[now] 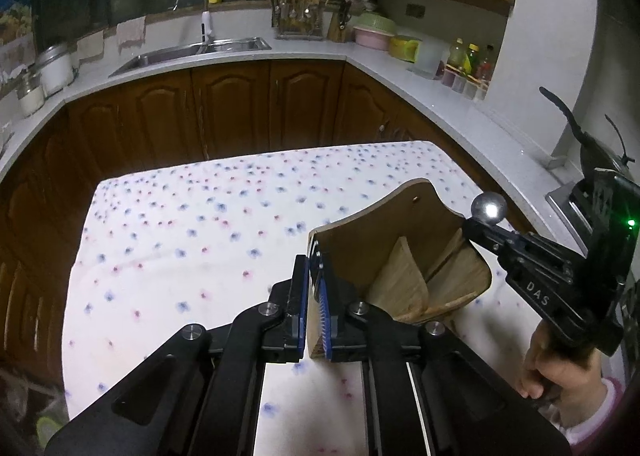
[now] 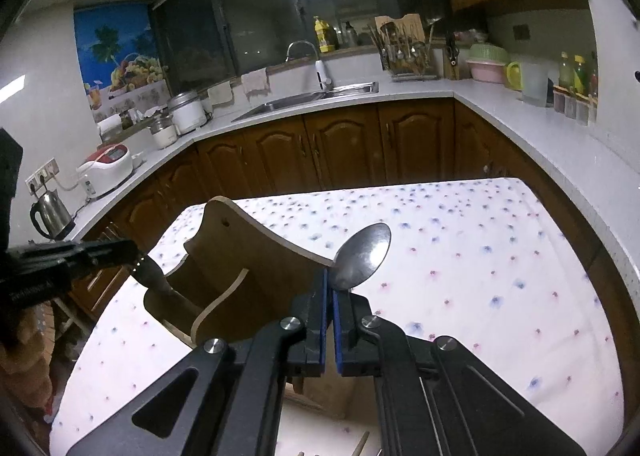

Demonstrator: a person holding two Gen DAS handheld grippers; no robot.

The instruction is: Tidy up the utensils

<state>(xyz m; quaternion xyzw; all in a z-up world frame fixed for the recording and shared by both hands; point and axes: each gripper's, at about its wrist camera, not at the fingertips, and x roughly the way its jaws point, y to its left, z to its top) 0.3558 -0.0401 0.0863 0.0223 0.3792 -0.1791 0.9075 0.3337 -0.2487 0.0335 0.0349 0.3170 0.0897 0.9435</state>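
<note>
Wooden holder (image 1: 404, 256) clamped by left gripper (image 1: 314, 296); right gripper (image 2: 330, 296) pinches spoon (image 2: 362, 256).

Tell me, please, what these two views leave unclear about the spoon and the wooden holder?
- Spoon handle: right wrist view, hidden between the right gripper fingers.
- Wooden holder base: left wrist view, hidden behind the left gripper.
- Holder compartments' floors: both views, hidden by walls and dividers.
- Sticks at the right wrist view's bottom edge: cut off, unidentifiable.
</note>
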